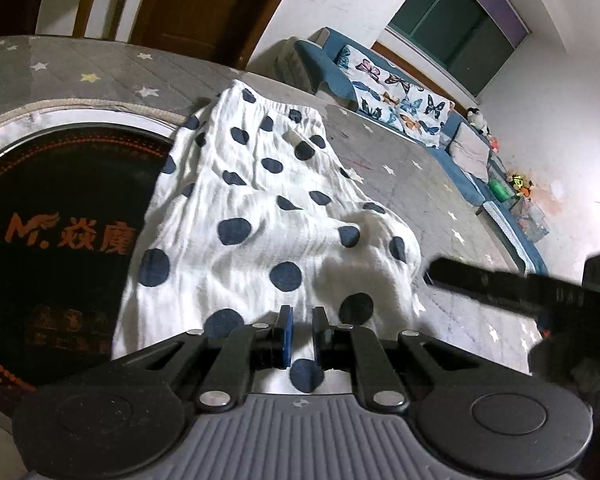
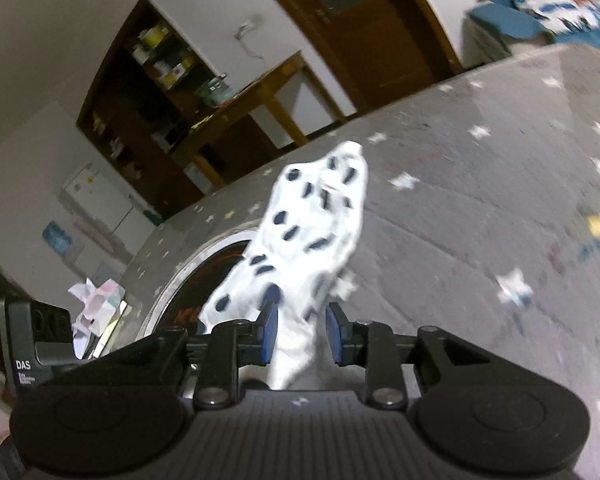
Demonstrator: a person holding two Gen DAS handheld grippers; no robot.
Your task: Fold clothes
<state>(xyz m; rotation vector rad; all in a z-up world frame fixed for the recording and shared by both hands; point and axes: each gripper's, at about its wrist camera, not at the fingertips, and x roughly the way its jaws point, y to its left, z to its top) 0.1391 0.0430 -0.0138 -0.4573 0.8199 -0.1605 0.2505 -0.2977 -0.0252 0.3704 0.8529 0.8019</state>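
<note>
Left wrist view, from the left: a black round mat with orange lettering lies on the grey star-patterned bed cover, and the white garment with dark blue dots is spread beside it, one edge overlapping the mat. The left gripper hovers over the near hem, its blue-padded fingers slightly apart and holding nothing. At far right the right gripper shows side-on. Right wrist view: its fingers stand apart, with a strip of cloth running between them, not pinched.
</note>
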